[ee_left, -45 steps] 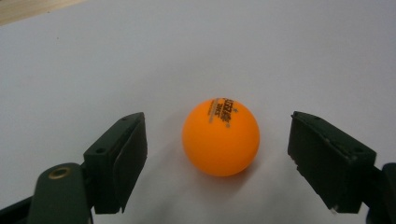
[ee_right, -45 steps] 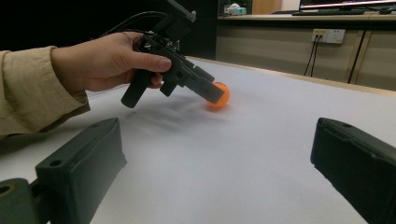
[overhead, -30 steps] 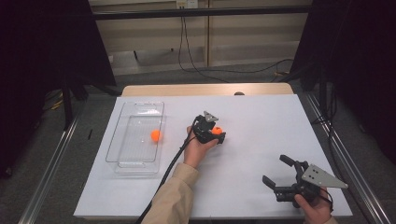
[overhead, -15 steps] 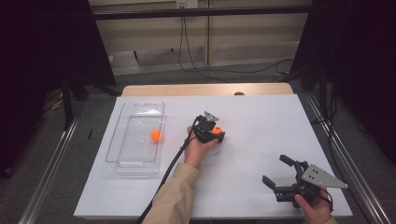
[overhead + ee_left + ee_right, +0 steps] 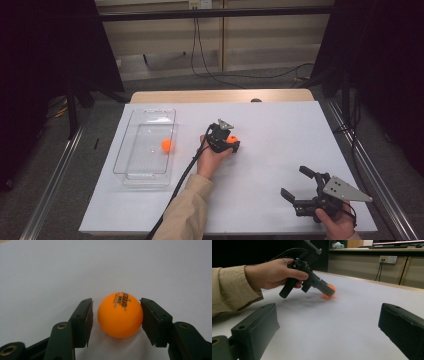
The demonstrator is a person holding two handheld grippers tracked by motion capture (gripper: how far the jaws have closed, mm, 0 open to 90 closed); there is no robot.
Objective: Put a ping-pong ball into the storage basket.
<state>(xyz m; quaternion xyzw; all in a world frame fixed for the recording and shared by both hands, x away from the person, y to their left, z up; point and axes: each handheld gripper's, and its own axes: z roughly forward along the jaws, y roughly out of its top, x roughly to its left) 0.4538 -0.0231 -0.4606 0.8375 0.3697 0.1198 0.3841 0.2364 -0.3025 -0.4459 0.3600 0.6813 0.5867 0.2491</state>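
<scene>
Closing jaws of the left gripper (image 5: 116,317) have just been brought around 1 orange ball (image 5: 120,314); a small gap remains beside one pad; its black print is unreadable. The right gripper (image 5: 299,186) is held wide open, empty.

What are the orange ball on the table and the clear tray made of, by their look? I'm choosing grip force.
Orange ball: likely thin celluloid-type plastic, matte, smooth, with small printed lettering like a table-tennis ball.
Clear tray: apparently rigid transparent plastic, glossy; the white table shows through its walls, and another orange ball lies inside.

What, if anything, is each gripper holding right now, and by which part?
Nothing is firmly held. The left gripper has just been closing around the orange ball: one pad touches, one stands apart. The right gripper is open.
</scene>
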